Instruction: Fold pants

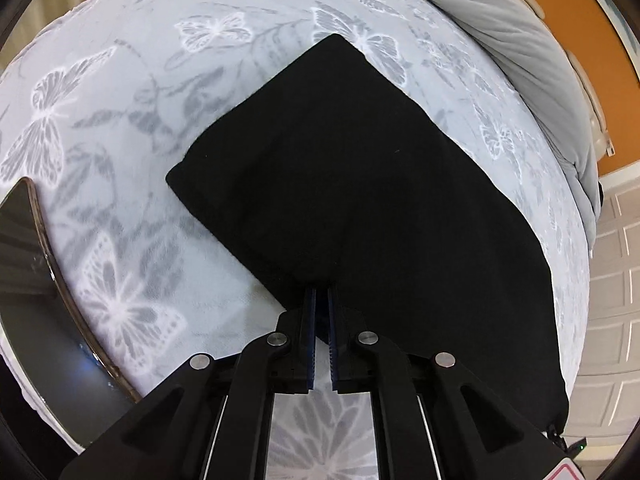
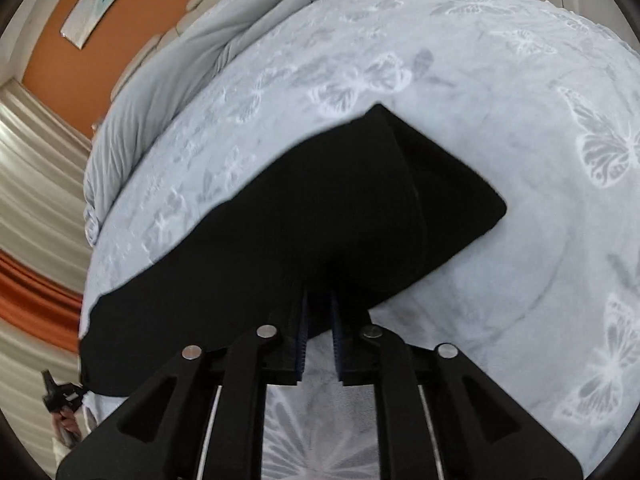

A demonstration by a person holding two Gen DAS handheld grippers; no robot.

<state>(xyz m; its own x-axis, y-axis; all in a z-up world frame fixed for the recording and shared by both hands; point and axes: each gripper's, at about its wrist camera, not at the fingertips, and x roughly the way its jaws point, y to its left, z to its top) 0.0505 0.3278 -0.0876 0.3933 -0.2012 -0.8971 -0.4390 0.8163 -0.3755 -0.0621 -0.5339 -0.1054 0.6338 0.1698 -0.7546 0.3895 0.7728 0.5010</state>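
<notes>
The black pants (image 1: 352, 184) lie folded on a pale bedspread with a butterfly print (image 1: 132, 128). In the left wrist view my left gripper (image 1: 321, 296) is shut on the near edge of the pants, with cloth pinched between the blue pads. The right wrist view shows the same black pants (image 2: 320, 216) spread ahead, their far layer doubled over with a pointed corner at the right. My right gripper (image 2: 319, 300) is shut on the pants' near edge, the fabric bunched between its pads.
A grey duvet (image 1: 532, 60) is heaped along the far side of the bed (image 2: 500, 80). A dark curved object (image 1: 32, 248) sits at the bed's left edge. An orange wall (image 2: 80, 52) and light panelled doors (image 1: 616, 288) surround the bed.
</notes>
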